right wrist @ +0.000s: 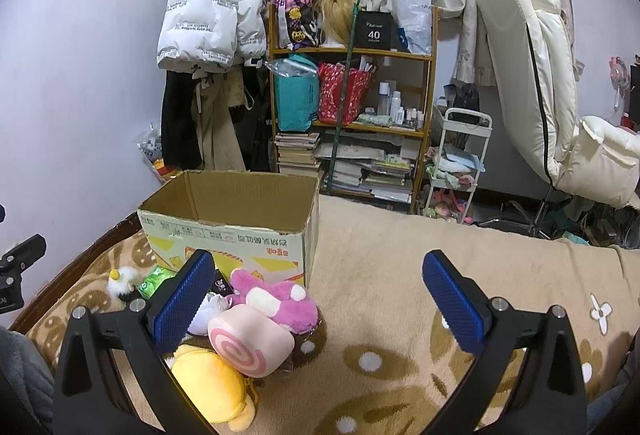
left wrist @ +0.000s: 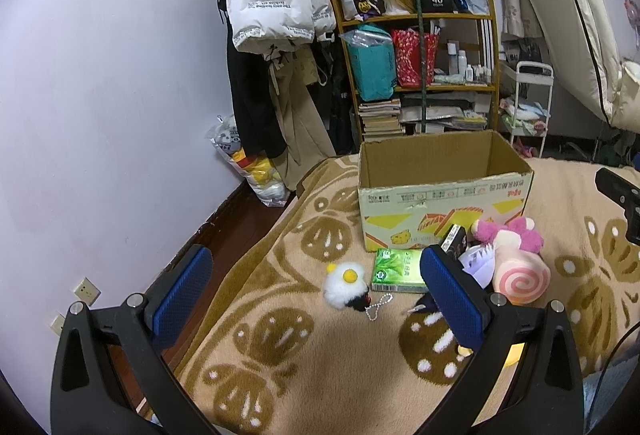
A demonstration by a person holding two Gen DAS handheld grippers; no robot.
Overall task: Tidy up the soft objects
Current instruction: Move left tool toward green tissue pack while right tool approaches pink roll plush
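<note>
Four plush toys, one cardboard box

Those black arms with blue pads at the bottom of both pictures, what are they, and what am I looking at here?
They are two hand-held grippers, one in each of a person's hands; no robot is involved. Each carries a wide-angle camera looking forward between its own two fingers, so one picture comes from the left gripper and the other from the right gripper. Both are open and hold nothing.

Below them is a beige blanket with brown patterns. On it stands an open cardboard box, whose inside looks empty as far as it shows. In front of the box lie soft toys: a pink plush, a pink swirl cushion, a yellow plush and a small white fluffy toy. A green tissue pack lies there too. Presumably the toys are meant for the box.
</note>
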